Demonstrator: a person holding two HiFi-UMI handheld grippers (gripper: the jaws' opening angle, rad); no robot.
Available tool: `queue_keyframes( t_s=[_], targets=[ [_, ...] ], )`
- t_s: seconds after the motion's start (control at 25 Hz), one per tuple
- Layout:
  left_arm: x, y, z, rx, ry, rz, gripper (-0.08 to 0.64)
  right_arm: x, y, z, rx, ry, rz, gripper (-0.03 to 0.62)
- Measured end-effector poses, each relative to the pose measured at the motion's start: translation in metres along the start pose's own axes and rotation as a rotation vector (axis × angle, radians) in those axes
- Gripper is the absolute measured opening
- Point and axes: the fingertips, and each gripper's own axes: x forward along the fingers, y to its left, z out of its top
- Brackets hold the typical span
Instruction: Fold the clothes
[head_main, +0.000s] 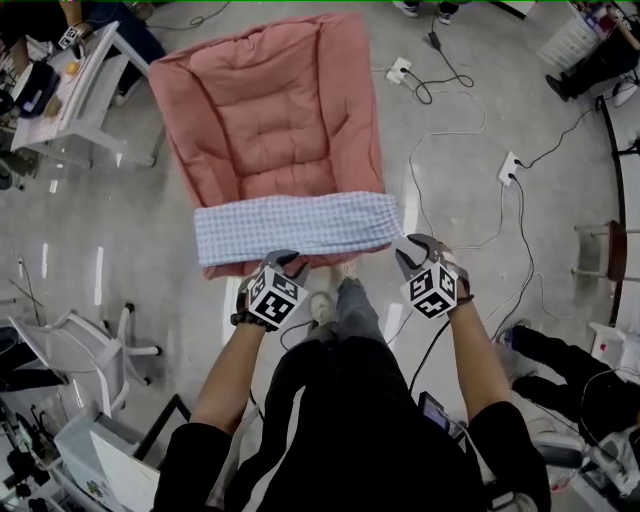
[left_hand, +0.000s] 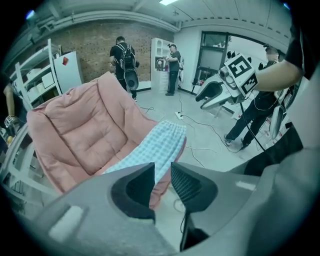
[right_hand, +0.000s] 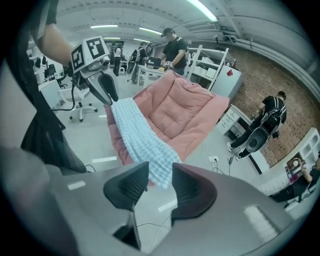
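Cloth: a folded blue-checked cloth (head_main: 295, 225) is laid across the near edge of the pink cushion (head_main: 270, 110), from corner to corner.
Cushion: spread flat on the floor (head_main: 100, 260).
Left gripper (left_hand: 161, 167): raised off the cloth's left end; fingers narrowly apart, nothing clamped.
Right gripper (right_hand: 160, 167): raised off the right end; fingers apart, nothing clamped.

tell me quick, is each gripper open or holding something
left gripper: open, holding nothing; the checked cloth lies beyond its jaws.
right gripper: open, holding nothing.
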Motion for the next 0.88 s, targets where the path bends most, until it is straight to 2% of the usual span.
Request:
queue_keyframes(
  t_s=[0.28, 0.48, 0.56, 0.68, 0.8, 0.88],
  targets=[
    [0.002, -0.001, 0.001, -0.035, 0.002, -0.020, 0.107, 0.004, 0.019, 0.002, 0.086, -0.026, 0.036, 0.143],
    [-0.008, 0.018, 0.020, -0.021, 0.019, 0.043, 0.110, 0.013, 0.017, 0.027, 0.123, -0.092, 0.082, 0.143],
    [-0.020, 0.034, 0.031, -0.052, -0.002, 0.089, 0.112, 0.019, 0.008, 0.052, 0.101, -0.123, 0.111, 0.144],
    [-0.048, 0.071, 0.040, -0.131, -0.039, 0.171, 0.114, 0.031, -0.010, 0.114, 0.013, -0.188, 0.152, 0.144],
    [-0.081, 0.116, 0.038, -0.213, -0.075, 0.270, 0.115, 0.049, -0.022, 0.183, -0.101, -0.253, 0.177, 0.141],
    [-0.104, 0.140, 0.030, -0.286, -0.113, 0.327, 0.118, 0.057, -0.016, 0.221, -0.132, -0.294, 0.202, 0.141]
  ],
)
